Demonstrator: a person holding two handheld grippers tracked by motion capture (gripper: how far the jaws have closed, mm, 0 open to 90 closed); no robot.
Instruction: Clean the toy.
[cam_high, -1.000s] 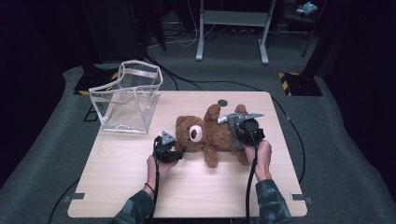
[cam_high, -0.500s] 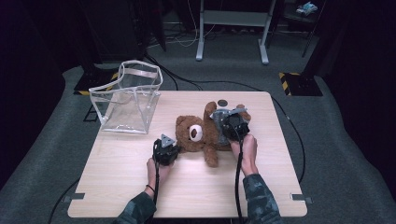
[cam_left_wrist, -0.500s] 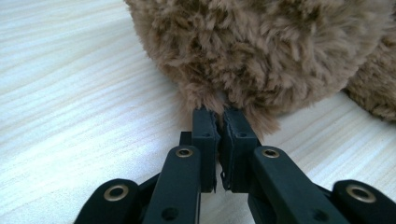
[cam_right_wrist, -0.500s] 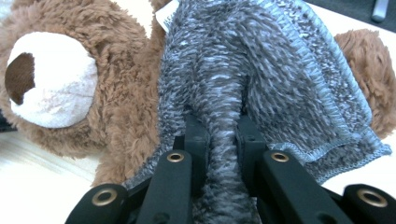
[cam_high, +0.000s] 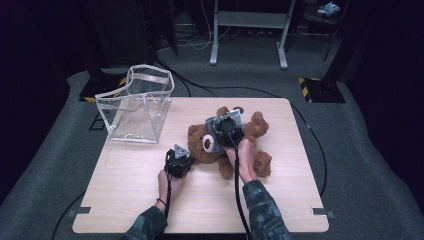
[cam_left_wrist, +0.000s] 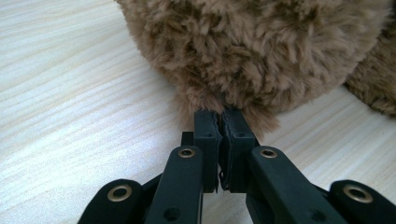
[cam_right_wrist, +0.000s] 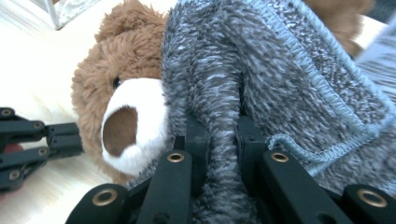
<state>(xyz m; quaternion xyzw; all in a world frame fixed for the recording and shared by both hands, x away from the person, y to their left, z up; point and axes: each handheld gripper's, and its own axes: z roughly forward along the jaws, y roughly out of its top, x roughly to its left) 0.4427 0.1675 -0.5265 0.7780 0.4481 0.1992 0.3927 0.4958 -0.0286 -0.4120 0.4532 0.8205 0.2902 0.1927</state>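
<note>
- left gripper (cam_left_wrist: 219, 116) has just closed, pinching the teddy bear's (cam_high: 252, 132) fur.
- right gripper (cam_right_wrist: 219, 126) clamped on grey cloth (cam_right_wrist: 280, 84) over the bear, mid-tabletop (cam_high: 125, 185).

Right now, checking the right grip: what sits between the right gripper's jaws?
A fold of grey knitted cloth, pinched by the right gripper beside the teddy bear, in the right gripper view.

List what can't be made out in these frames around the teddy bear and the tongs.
- High view: right tongs tips and grey cloth, hidden under their own body and the hand.
- Left gripper view: teddy bear face, cut off by the top edge.
- High view: small dark thing behind the bear, too small to identify.
</note>
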